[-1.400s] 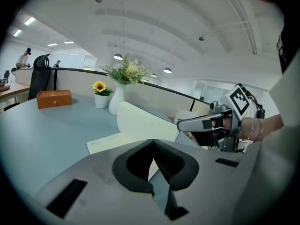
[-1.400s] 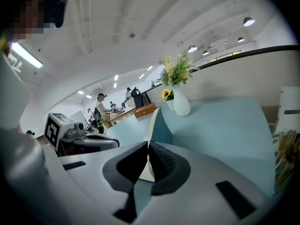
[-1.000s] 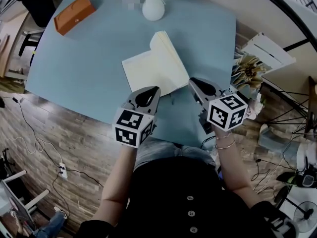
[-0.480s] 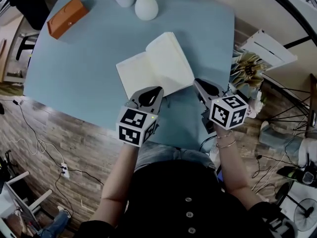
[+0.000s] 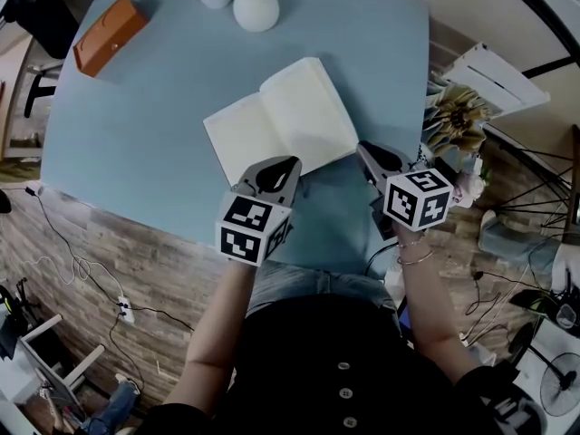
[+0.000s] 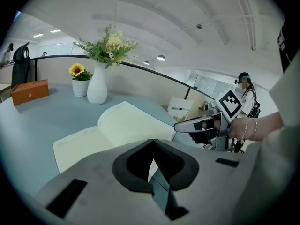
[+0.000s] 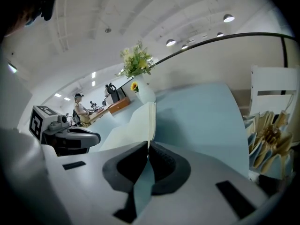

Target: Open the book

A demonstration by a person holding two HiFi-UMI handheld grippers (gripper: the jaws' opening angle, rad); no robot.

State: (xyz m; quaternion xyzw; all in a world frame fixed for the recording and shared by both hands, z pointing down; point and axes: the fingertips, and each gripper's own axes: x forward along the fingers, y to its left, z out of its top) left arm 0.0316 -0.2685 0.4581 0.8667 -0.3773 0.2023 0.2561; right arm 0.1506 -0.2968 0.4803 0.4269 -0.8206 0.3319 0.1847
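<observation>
While the matte pale-blue table (image 5: 145,107) stands on a floor of brown wooden boards (image 5: 109,252), the head view shows the book (image 5: 281,120) lying open and flat on it, smooth cream pages up. In the left gripper view the left gripper (image 6: 152,142) has its dark ribbed jaws pressed together (nothing between them). In the right gripper view the right gripper (image 7: 148,145) is closed too, empty, with its tip just beside the book's edge

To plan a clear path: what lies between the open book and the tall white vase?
Only bare blue table separates the book and the vase, as the head view shows.
</observation>
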